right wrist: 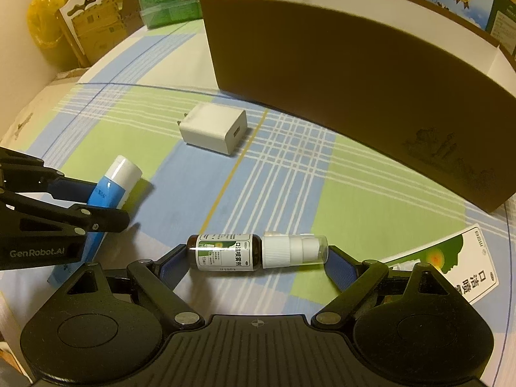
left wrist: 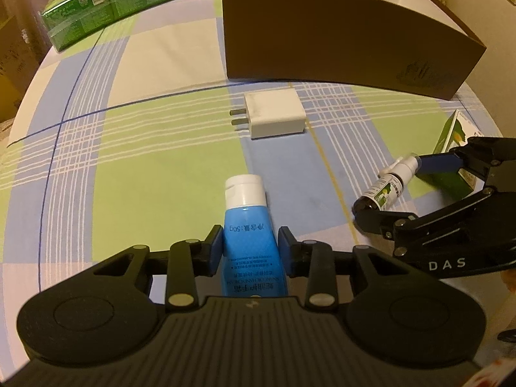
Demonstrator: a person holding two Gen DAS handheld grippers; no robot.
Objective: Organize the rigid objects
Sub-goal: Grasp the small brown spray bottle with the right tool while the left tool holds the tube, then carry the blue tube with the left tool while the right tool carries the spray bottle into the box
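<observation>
Left gripper (left wrist: 250,246) pinching blue white-capped plastic tube (left wrist: 246,225), right gripper (right wrist: 256,259) spread around small brown spray bottle (right wrist: 254,251), white plug charger (right wrist: 214,132) before tall brown cardboard box (right wrist: 354,96), green-blue checked tablecloth (right wrist: 371,225).

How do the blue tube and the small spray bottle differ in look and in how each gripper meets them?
The blue tube is flat and blue with a white cap; the spray bottle is round, dark, labelled. The left gripper squeezes the tube's sides; the right gripper brackets the bottle end to end. Both are small containers.

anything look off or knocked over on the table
The spray bottle lies on its side between the open right claw pads rather than standing. The white charger also sits loose outside the brown box.
</observation>
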